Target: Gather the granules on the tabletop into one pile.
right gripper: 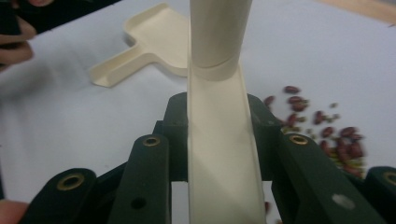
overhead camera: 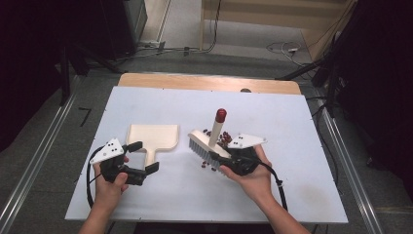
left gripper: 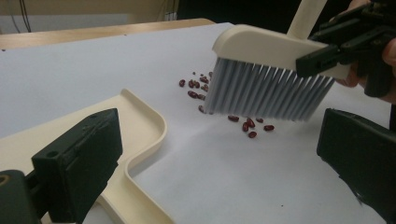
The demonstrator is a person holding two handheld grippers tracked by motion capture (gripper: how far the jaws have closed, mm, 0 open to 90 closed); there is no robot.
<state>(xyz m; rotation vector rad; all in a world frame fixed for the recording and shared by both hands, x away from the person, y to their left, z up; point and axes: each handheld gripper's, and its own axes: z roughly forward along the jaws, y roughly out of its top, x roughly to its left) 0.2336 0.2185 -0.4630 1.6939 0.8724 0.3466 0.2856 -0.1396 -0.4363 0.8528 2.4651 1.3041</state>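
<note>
A cream dustpan (overhead camera: 152,135) lies flat on the white table, its handle (left gripper: 140,205) pointing toward me. My left gripper (overhead camera: 143,157) is open, its jaws either side of the handle's end without gripping it (left gripper: 224,156). A cream brush (overhead camera: 207,144) with grey bristles (left gripper: 266,93) and a red-tipped handle (overhead camera: 220,115) stands bristles-down on the table. My right gripper (overhead camera: 220,159) is shut on the brush's cream back (right gripper: 217,121). Several dark red beans (overhead camera: 225,138) lie scattered by the brush, some beside the bristles (left gripper: 250,125) and more behind them (right gripper: 336,140).
The white sheet (overhead camera: 292,185) covers the table, with a strip of bare wood (overhead camera: 209,82) at the far edge. Cables and dark stands sit on the floor beyond. The other hand's fingers (right gripper: 14,42) show at the right gripper view's left edge.
</note>
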